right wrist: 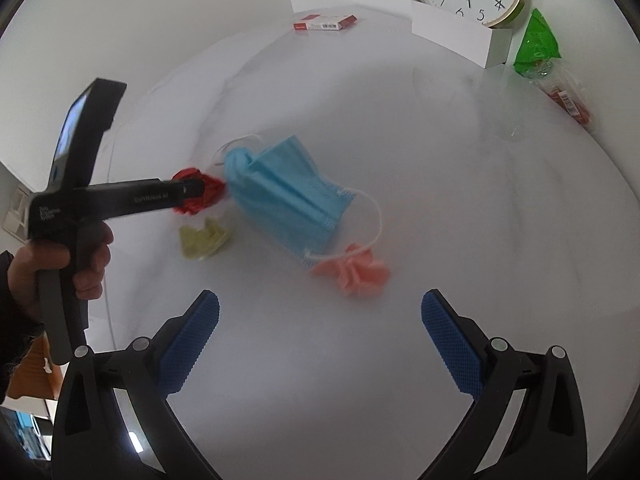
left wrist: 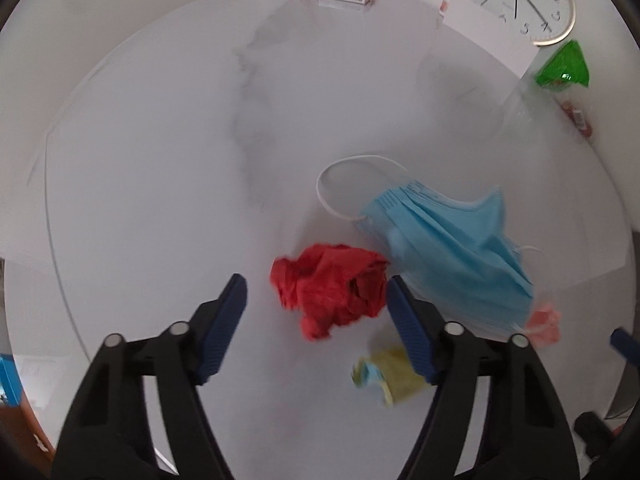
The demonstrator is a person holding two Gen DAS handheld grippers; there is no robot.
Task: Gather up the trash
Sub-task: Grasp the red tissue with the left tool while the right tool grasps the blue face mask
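Since the left gripper (left wrist: 316,300) is going for trash, its half-open jaws straddle the red paper wad (left wrist: 330,290) without gripping; the right gripper (right wrist: 320,312) hangs wide open, empty.

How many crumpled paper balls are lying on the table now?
3. The red paper ball lies between the left claw's fingers, the yellow paper ball just beside it, and the pink paper ball by the blue face mask's ear loop. The mask may hide more.

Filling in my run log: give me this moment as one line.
phase: reach | left gripper: open, fingers flank red paper wad, not gripping | right gripper: open, above pink wad | blue mask: on table
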